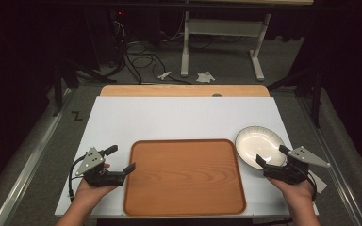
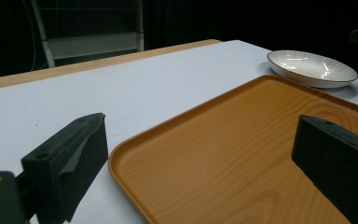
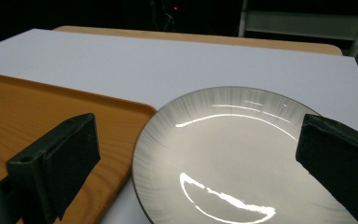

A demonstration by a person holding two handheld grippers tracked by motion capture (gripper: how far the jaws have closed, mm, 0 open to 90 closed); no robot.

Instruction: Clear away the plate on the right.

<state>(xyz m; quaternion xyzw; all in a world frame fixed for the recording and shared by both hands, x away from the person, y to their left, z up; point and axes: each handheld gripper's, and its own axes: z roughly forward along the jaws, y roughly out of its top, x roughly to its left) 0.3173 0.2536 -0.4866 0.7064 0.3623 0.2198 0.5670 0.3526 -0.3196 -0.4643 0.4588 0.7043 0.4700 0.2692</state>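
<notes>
A wooden tray (image 1: pixel 184 176) lies at the front middle of the white table top, and nothing rests on it. To its right sits a shallow white plate (image 1: pixel 260 146) with a dark rim, its left edge close to the tray's corner. My left gripper (image 1: pixel 120 159) is open at the tray's left edge, one jaw over the table and the other over the tray (image 2: pixel 242 154). My right gripper (image 1: pixel 272 156) is open just in front of the plate (image 3: pixel 223 149), its jaws standing apart to either side of the near rim, touching nothing.
The white board (image 1: pixel 169 117) lies on a wooden table whose far edge (image 1: pixel 184 90) shows behind it. Beyond the table are a white metal frame (image 1: pixel 224 33), cables and crumpled paper (image 1: pixel 205 76) on the floor.
</notes>
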